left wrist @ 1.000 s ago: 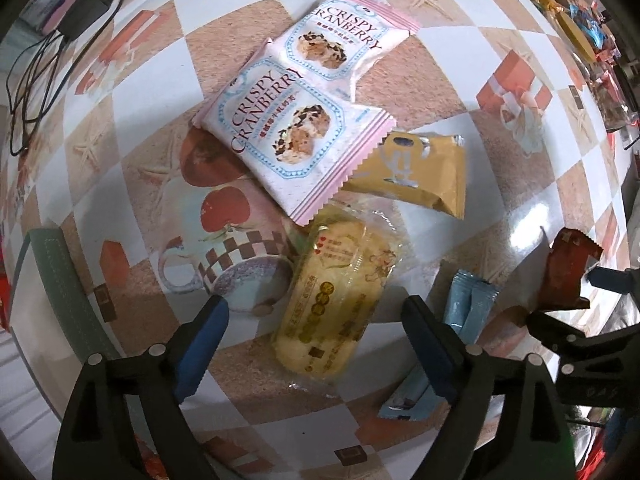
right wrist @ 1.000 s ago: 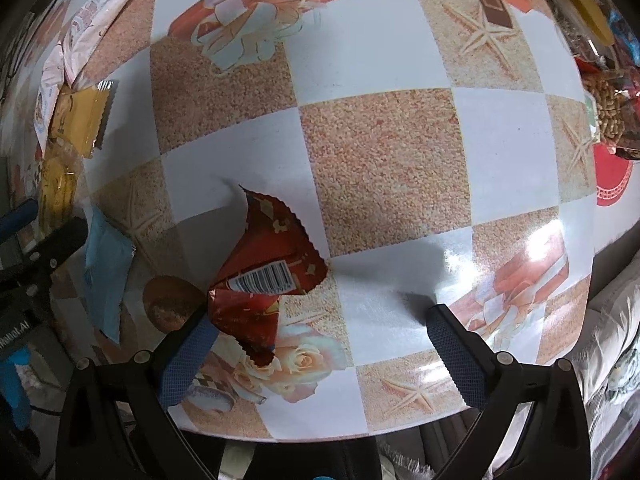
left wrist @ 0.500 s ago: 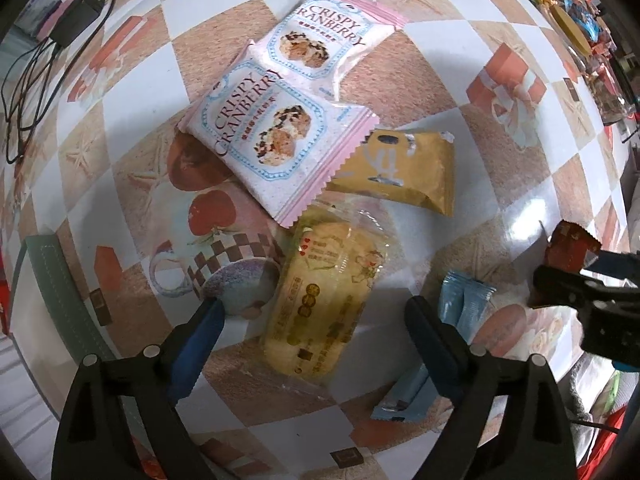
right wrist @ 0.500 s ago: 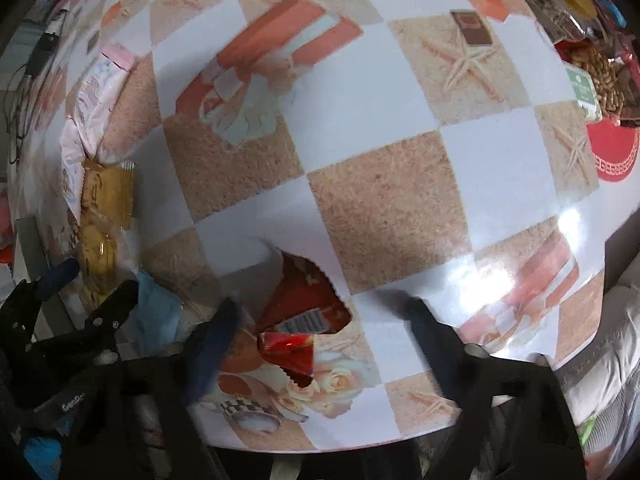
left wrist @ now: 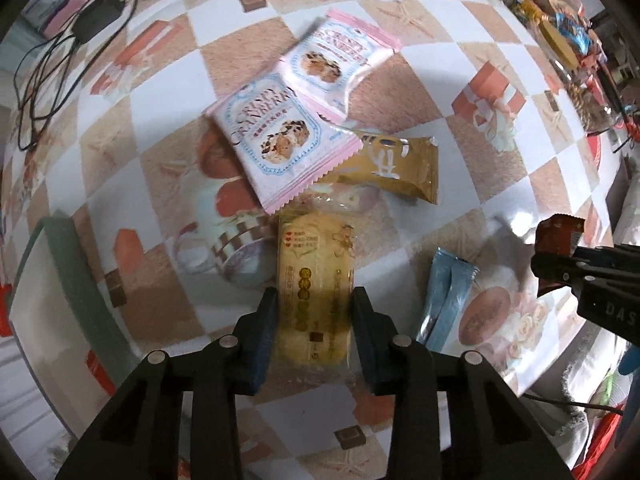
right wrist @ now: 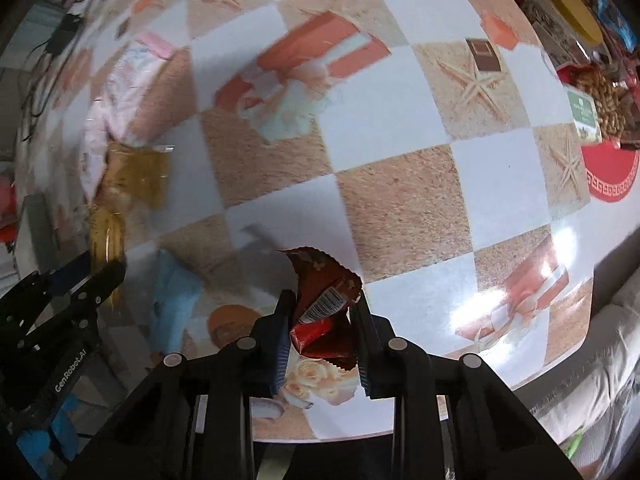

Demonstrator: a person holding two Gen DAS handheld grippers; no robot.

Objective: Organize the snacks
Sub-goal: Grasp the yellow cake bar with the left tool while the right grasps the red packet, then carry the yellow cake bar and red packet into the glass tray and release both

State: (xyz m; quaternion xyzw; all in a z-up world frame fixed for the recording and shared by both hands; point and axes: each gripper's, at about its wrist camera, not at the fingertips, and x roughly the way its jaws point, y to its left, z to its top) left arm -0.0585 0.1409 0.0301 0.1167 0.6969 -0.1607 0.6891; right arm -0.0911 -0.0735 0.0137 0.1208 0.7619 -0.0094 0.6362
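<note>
Pinching between left tongs [left wrist: 314, 316]: yellow biscuit pack [left wrist: 316, 280], seemingly lifted.

A clear-wrapped yellow cookie pack [left wrist: 314, 280] and a crumpled red snack wrapper [right wrist: 322, 312] are each clamped between blue pads.

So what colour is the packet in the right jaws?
Red, with a white barcode; the right wrist view shows it best.

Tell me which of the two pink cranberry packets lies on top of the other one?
The nearer pink packet, the one closer to the left gripper. Its far edge overlaps the other pink packet, and its near corner also covers part of the gold packet.
</note>
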